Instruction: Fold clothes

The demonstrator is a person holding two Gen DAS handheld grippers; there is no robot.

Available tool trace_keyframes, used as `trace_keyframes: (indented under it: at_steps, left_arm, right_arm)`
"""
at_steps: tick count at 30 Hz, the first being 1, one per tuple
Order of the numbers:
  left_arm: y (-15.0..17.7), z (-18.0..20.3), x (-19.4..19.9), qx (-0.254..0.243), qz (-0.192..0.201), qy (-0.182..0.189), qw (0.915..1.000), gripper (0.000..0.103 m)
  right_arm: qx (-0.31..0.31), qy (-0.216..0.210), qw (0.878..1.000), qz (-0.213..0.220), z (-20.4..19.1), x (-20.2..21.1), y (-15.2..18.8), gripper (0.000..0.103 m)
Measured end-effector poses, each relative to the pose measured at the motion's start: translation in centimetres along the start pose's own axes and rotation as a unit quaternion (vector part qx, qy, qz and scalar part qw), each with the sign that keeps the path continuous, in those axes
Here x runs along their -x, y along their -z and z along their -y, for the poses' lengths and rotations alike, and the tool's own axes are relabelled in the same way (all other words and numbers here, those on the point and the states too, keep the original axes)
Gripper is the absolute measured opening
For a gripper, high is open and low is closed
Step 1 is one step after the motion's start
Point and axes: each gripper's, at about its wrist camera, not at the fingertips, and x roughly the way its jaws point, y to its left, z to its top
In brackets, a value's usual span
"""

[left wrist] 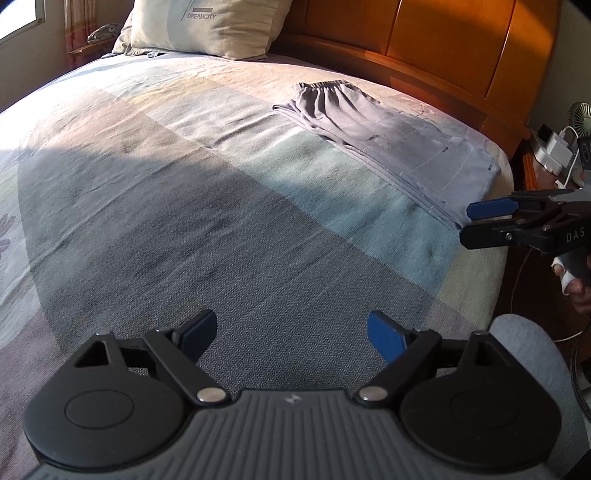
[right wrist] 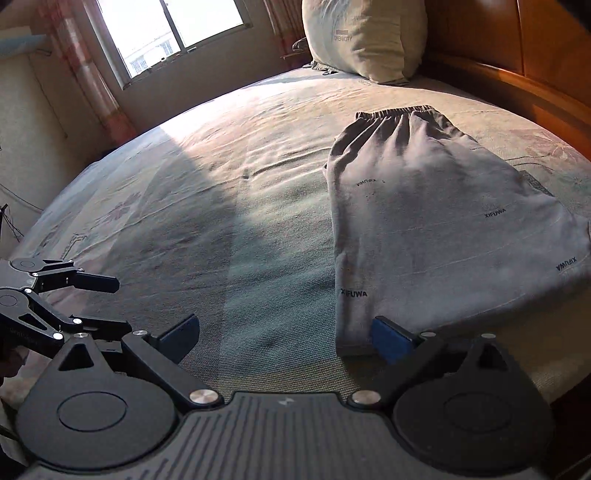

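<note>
A grey pair of trousers with an elastic waistband and "XIFUWA" prints lies folded flat on the bed, waistband towards the pillow. My right gripper stands open at the garment's near edge. Its right blue pad sits against the near left corner of the cloth, and nothing is pinched between the fingers. My left gripper is open and empty over bare sheet, well to the left of the trousers.
The patterned bed sheet spreads wide to the left. A pillow leans at the head, against a wooden headboard. A nightstand with a fan and chargers stands beyond the bed's right edge. A window is behind.
</note>
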Motion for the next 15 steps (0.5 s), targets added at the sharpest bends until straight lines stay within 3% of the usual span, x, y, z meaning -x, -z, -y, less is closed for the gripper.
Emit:
trace_keyframes:
  at_steps: [7, 12, 15]
  left_arm:
    - [0.3, -0.1, 0.6, 0.015, 0.010, -0.002, 0.9998, 0.089]
    - [1.0, -0.4, 1.0, 0.019, 0.019, 0.011, 0.9996, 0.090]
    - [1.1, -0.5, 1.2, 0.017, 0.022, 0.007, 0.9996, 0.090]
  right_arm:
    - [0.016, 0.006, 1.000, -0.004, -1.0, -0.7, -1.2, 0.101]
    - [0.004, -0.035, 0.996, -0.079, -2.0, -2.5, -0.6, 0.101]
    - [0.013, -0.020, 0.998, -0.066, -2.5, -1.8, -1.0, 0.101]
